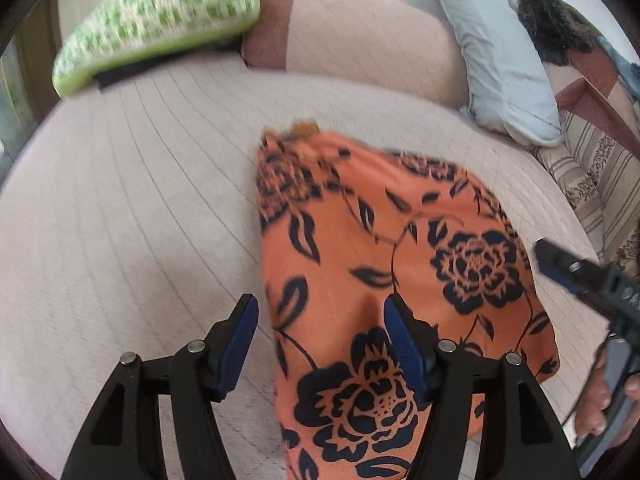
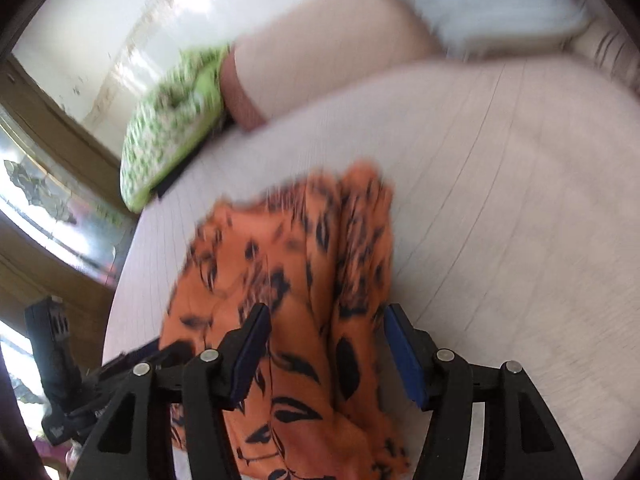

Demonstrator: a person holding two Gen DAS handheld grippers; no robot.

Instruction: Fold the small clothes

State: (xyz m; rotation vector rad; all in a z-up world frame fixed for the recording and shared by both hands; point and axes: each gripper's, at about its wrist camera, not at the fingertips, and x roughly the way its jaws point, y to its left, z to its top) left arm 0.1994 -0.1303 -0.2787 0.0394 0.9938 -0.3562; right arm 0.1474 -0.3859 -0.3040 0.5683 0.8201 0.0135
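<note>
Two hand-held grippers hang over a pale pink quilted bed cover, both with their blue-padded jaws spread apart. The left gripper straddles the left edge of an orange garment with a black flower print: its right pad sits above the cloth, its left pad above bare cover, and neither pad presses the fabric. The right gripper also stands parted, with a bunched ridge of the same orange garment lying loose between its pads; nothing is pinched. The garment lies on the cover, stretching away from both grippers toward the far side of the bed. In the left view the right gripper enters from the right edge, with fingers of a hand wrapped on its handle. Farther out, a green-and-white patterned pillow rests at the far left, a pink bolster sits beside it, and a grey-blue pillow leans at the far right. Nothing blocks either gripper.
</note>
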